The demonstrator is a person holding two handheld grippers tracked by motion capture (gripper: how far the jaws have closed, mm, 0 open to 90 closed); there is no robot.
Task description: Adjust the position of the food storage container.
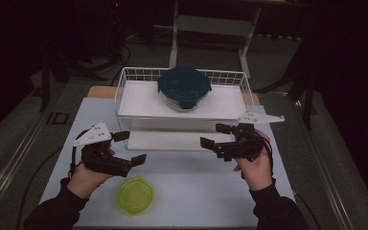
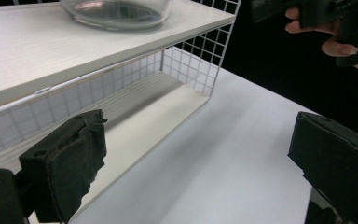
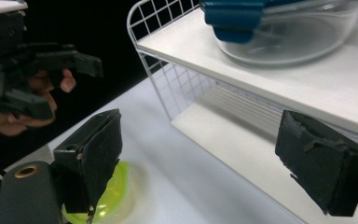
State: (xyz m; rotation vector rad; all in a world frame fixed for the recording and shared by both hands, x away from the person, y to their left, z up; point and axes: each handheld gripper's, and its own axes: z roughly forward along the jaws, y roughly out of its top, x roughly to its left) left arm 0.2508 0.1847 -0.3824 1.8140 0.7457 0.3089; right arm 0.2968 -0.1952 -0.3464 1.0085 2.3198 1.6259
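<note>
The white bench (image 1: 211,191) carries a white wire-mesh rack with two flat shelves (image 1: 124,96), which serves here as the landmark. On the top shelf of this rack stands a round clear glass container with a dark teal clip-on lid (image 1: 184,87). In front of the rack, toward its left end, a small yellow-green translucent plastic bowl (image 1: 135,194) lies on the bench, and nothing holds it.

The left hand-held gripper (image 1: 128,148) hovers before the rack's left corner with its jaws apart and empty. The right hand-held gripper (image 1: 215,135) hovers before the rack's right part, also apart and empty.

I judge the work not yet begun: nothing is grasped, so everything is left to do.
</note>
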